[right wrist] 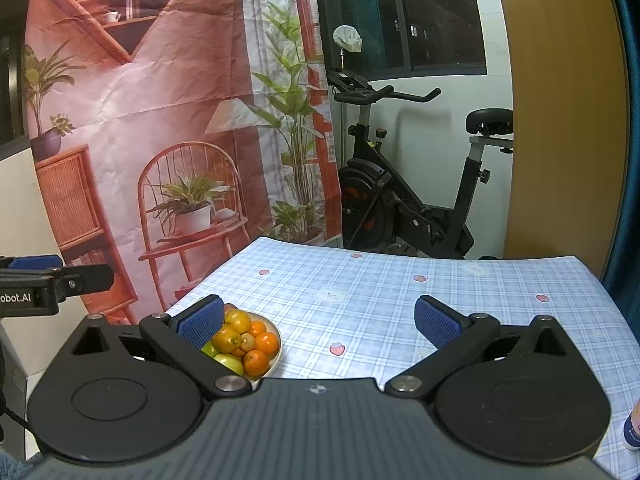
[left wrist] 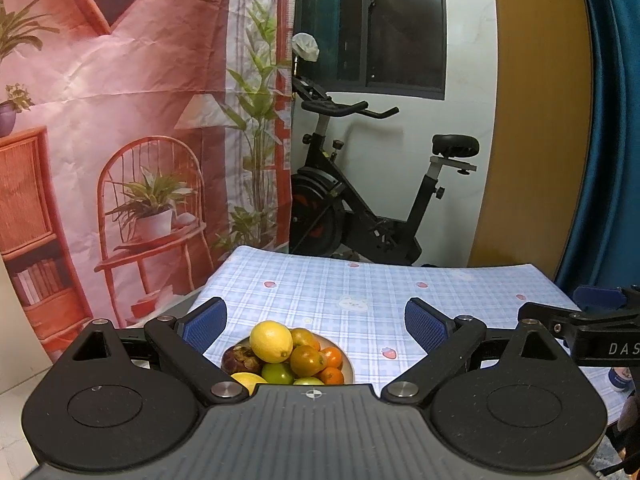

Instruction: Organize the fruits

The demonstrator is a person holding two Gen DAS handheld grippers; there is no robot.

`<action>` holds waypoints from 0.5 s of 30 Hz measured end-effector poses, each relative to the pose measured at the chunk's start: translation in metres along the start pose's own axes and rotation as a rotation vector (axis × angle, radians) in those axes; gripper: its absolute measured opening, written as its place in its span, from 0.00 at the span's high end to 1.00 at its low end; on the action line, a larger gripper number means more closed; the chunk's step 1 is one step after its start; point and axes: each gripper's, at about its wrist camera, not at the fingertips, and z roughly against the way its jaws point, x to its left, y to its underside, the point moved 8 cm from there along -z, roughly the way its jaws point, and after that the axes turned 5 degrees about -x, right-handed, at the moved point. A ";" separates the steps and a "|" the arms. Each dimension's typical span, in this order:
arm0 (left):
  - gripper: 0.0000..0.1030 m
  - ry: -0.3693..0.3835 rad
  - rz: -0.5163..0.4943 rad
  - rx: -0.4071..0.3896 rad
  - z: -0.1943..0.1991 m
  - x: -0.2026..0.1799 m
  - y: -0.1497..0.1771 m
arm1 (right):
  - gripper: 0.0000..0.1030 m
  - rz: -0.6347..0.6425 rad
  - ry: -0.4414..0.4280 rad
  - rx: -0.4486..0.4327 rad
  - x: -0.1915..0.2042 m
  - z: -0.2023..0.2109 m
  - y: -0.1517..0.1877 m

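A shallow bowl (left wrist: 347, 360) heaped with fruit stands on the checked tablecloth (left wrist: 360, 292). On top lies a big yellow lemon (left wrist: 271, 341), with small oranges (left wrist: 332, 357), green fruits (left wrist: 277, 373) and a dark brown fruit (left wrist: 240, 359) around it. My left gripper (left wrist: 316, 322) hangs open just above and behind the bowl, nothing between its blue pads. In the right wrist view the bowl (right wrist: 276, 344) sits low left, partly behind the left finger. My right gripper (right wrist: 320, 320) is open over bare cloth to the right of the bowl.
An exercise bike (left wrist: 360, 208) stands beyond the table's far edge. A printed backdrop (left wrist: 140, 120) hangs at the left. A small bottle (right wrist: 634, 428) sits at the table's near right corner. The other gripper (left wrist: 580, 320) shows at the right edge of the left wrist view.
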 end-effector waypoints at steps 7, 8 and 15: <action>0.06 0.007 0.003 -0.003 0.003 -0.001 0.001 | 0.00 0.003 0.001 -0.002 -0.001 0.001 0.000; 0.06 0.008 0.004 -0.002 0.002 0.000 0.000 | 0.00 0.002 0.000 -0.002 -0.001 0.000 0.000; 0.06 0.012 0.004 0.003 0.000 0.000 0.001 | 0.00 0.001 -0.002 0.000 -0.002 0.000 0.000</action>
